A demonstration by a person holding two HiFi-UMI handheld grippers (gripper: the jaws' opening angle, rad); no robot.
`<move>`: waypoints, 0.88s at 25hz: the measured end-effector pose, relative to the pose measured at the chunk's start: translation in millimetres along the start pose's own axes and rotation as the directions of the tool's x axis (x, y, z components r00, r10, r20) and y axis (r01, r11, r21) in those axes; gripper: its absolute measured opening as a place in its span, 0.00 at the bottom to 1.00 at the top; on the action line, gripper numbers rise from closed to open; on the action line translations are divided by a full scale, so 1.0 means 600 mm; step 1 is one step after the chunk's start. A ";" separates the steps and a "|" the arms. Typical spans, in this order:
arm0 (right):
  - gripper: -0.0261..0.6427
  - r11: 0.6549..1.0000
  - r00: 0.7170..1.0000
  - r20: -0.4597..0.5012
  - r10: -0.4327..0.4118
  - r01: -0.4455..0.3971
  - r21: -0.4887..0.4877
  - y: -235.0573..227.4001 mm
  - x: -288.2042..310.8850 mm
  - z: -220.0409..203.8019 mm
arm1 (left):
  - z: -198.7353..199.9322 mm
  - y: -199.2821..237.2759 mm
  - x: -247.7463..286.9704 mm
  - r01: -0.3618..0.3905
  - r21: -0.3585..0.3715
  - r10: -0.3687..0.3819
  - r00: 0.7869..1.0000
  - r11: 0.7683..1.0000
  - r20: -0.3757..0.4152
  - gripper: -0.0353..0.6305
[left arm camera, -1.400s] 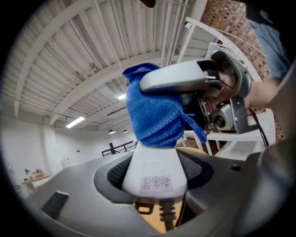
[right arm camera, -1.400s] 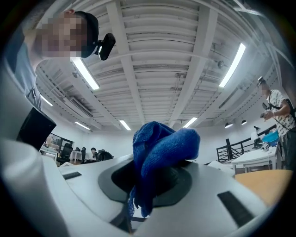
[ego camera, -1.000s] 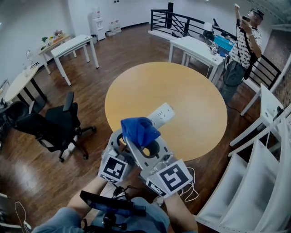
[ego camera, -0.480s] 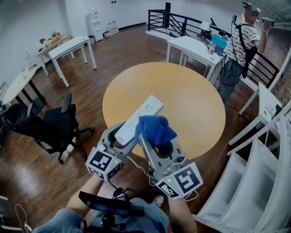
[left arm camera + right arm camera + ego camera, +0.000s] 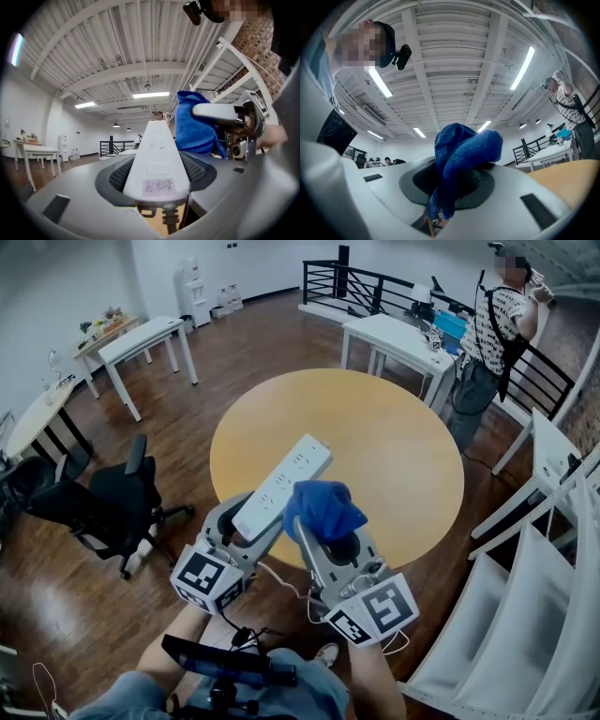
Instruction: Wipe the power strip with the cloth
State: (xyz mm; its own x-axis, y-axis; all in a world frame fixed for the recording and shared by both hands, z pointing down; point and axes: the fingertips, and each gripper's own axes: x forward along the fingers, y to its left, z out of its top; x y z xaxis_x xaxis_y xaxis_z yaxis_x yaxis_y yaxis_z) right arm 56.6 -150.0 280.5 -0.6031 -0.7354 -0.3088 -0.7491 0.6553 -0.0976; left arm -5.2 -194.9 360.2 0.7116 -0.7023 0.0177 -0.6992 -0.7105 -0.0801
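Observation:
A long white power strip (image 5: 280,487) is held up in the air over the near edge of the round table, its cord end clamped in my left gripper (image 5: 246,529). In the left gripper view the power strip (image 5: 157,159) runs away from the jaws, a small label near its cord end. My right gripper (image 5: 322,532) is shut on a bunched blue cloth (image 5: 322,508), which sits just to the right of the strip, close beside it. The cloth (image 5: 457,159) bulges out of the jaws in the right gripper view, and the blue cloth (image 5: 194,124) shows beside the strip in the left gripper view.
A round wooden table (image 5: 375,446) lies below both grippers. A black office chair (image 5: 103,498) stands at the left, white desks (image 5: 398,338) behind. A person (image 5: 492,334) stands at the far right by a railing. White shelving (image 5: 525,615) is at the right.
The power strip has swung from under the cloth to the cloth's left and now points up and away. My right gripper with the cloth moved right; the left gripper moved left.

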 end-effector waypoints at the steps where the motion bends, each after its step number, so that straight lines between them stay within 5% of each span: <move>1: 0.15 1.000 1.000 0.000 -0.008 0.008 0.000 -0.006 -0.001 0.000 | -0.002 0.002 -0.001 -0.001 0.007 0.001 1.000 1.000 0.005 0.49; 22: 0.15 0.980 0.984 0.052 -0.171 0.175 -0.095 -0.142 -0.030 0.085 | 0.006 -0.024 -0.002 0.073 0.131 -0.072 0.997 0.989 -0.011 0.49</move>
State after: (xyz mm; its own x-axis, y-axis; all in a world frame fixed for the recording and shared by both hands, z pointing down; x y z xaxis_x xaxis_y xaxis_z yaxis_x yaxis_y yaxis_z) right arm 145.3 -184.0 246.2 -0.4514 -0.8266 -0.3361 -0.8657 0.4969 -0.0595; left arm 4.0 -183.5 357.5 0.7595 -0.6496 0.0345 -0.6303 -0.7479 -0.2083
